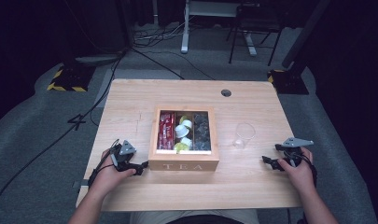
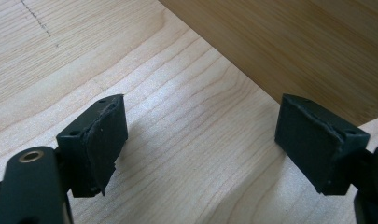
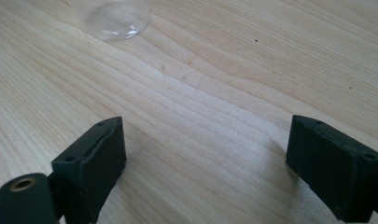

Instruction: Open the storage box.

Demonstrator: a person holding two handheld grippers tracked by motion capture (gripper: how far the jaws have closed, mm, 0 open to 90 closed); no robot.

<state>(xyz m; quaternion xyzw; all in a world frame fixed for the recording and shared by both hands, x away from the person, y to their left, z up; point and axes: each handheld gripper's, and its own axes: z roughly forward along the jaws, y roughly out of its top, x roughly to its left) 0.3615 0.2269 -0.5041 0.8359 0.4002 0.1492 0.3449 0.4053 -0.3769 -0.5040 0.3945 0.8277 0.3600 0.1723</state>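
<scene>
A wooden box marked TEA [image 1: 183,164] stands at the table's near middle, holding red packets [image 1: 166,131], white and yellow capsules [image 1: 183,132] and dark packets [image 1: 201,131] in three compartments. A clear glass [image 1: 243,135] stands to its right; its base [image 3: 116,19] is at the top of the right gripper view. My left gripper [image 1: 141,168] rests on the table beside the box's left front corner, open and empty; the box wall [image 2: 289,42] lies just ahead of it. My right gripper [image 1: 267,162] rests near the right edge, open, nothing between its pads.
The light wooden table [image 1: 130,102] has a round cable hole [image 1: 226,93] at the back. Beyond it, cables [image 1: 154,42], a stand base [image 1: 184,46] and black-and-yellow marked feet [image 1: 65,79] stand on grey carpet.
</scene>
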